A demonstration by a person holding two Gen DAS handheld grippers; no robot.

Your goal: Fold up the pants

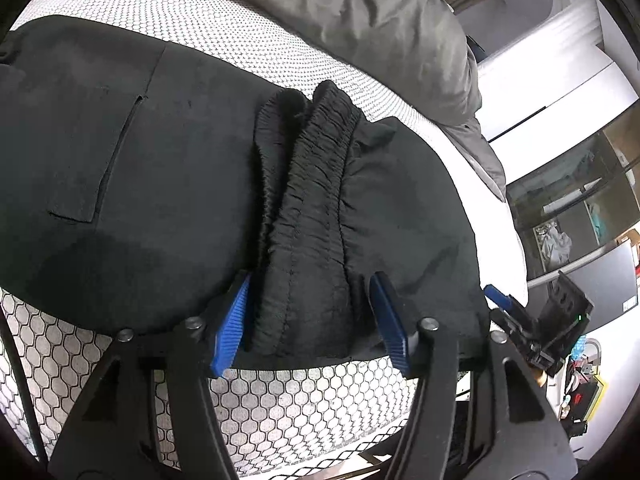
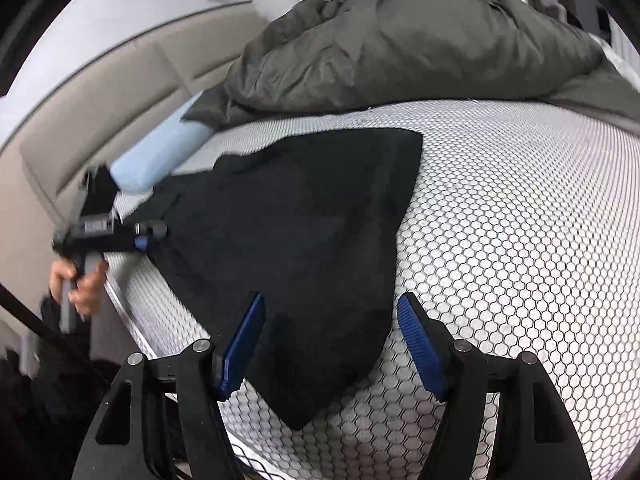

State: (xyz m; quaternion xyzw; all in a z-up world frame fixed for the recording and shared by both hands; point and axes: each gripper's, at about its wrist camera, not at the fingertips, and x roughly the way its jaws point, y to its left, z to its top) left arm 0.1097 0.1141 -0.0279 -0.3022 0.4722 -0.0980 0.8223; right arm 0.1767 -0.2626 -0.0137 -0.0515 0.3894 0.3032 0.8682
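Black pants cover honeycomb-patterned mattress beside grey duvet.

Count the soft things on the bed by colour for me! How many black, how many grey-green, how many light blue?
Black: 1, the pants
Grey-green: 1, the rumpled blanket
Light blue: 1, the pillow
Total: 3, all lying on the honeycomb-patterned bed
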